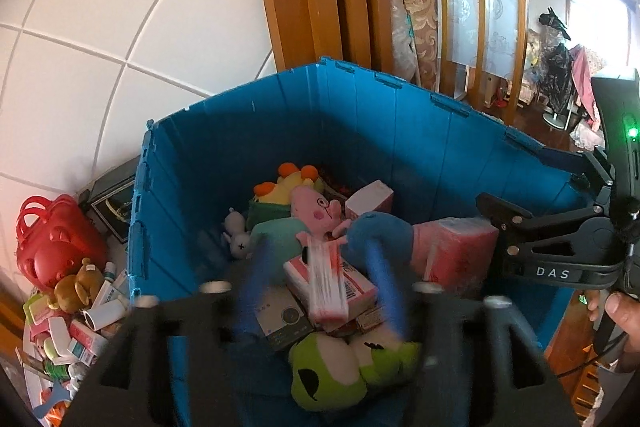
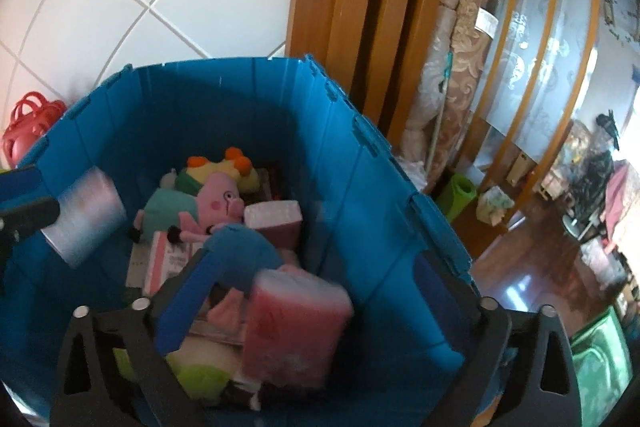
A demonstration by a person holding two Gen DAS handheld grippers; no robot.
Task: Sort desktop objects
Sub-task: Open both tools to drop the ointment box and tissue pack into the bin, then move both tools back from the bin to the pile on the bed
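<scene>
Left wrist view: my left tool (image 1: 320, 267) hangs over the blue crate (image 1: 280, 115), fingers spread, a blurred red-and-white packet (image 1: 326, 279) between them; I cannot tell whether it is gripped.

Right wrist view: my right tool (image 2: 304, 291) is released above the crate, a blurred pink pack (image 2: 294, 327) at 6 o'clock.

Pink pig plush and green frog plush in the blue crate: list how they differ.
The pink pig plush lies toward the far wall of the blue crate, while the green frog plush lies at the near end, just below the left gripper. The pig is pink with a teal body; the frog is lime green with white patches. The pig partly rests on other items; the frog sits lower. Both are soft toys inside the crate.
</scene>
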